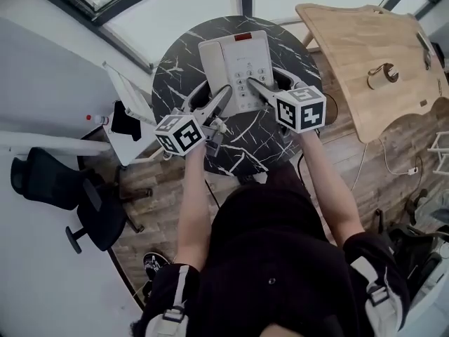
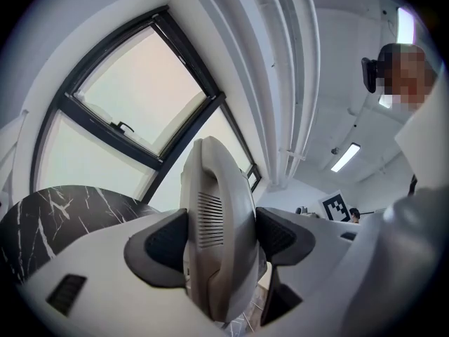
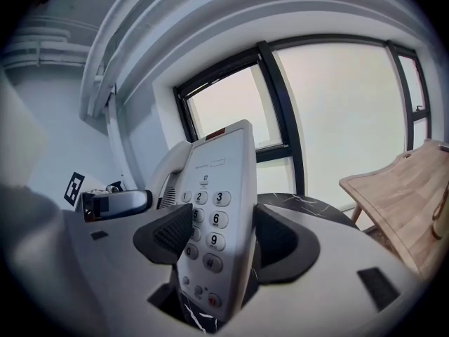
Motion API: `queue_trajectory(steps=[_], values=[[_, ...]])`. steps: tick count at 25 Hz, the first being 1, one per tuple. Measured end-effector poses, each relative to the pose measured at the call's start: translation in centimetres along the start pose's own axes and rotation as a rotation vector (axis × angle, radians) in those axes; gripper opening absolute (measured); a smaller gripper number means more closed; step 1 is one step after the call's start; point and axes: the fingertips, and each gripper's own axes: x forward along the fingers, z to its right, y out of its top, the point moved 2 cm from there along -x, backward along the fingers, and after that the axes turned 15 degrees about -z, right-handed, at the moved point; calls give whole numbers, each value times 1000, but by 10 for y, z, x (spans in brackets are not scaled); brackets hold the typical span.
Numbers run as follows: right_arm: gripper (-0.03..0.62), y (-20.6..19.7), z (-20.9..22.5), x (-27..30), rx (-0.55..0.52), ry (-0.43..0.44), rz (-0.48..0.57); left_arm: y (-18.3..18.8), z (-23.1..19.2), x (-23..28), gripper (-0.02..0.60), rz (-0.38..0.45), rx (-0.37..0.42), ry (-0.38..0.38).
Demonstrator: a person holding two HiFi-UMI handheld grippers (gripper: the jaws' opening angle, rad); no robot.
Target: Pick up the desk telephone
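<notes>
A white desk telephone (image 1: 236, 69) with a keypad and a red strip at its far end hangs above the round black marble table (image 1: 175, 65). My left gripper (image 1: 223, 97) is shut on its left side, pads pressing the handset (image 2: 217, 237). My right gripper (image 1: 254, 85) is shut on the right side, pads clamping the keypad body (image 3: 214, 237). Both hold the telephone (image 3: 210, 209) lifted off the tabletop.
A light wooden table (image 1: 365, 55) stands to the right with a tape roll (image 1: 382, 74) on it. A black office chair (image 1: 70, 188) sits at the left on the wood floor. A white stand (image 1: 130, 111) is left of the marble table. Large windows (image 2: 133, 97) lie ahead.
</notes>
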Motion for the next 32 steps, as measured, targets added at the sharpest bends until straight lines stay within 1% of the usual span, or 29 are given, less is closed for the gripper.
queue_trajectory(steps=[3, 7, 13, 21, 32], values=[[298, 12, -4, -9, -5, 0, 25, 13, 8, -4, 321, 10, 16, -2], [296, 25, -12, -19, -31, 0, 57, 27, 18, -12, 321, 22, 59, 4], [293, 41, -22, -40, -69, 3, 105, 42, 37, -22, 321, 50, 105, 6], [291, 54, -27, -62, -82, 10, 166, 58, 59, -28, 321, 70, 165, 6], [288, 55, -27, -65, -90, 11, 176, 59, 63, -28, 321, 73, 173, 17]])
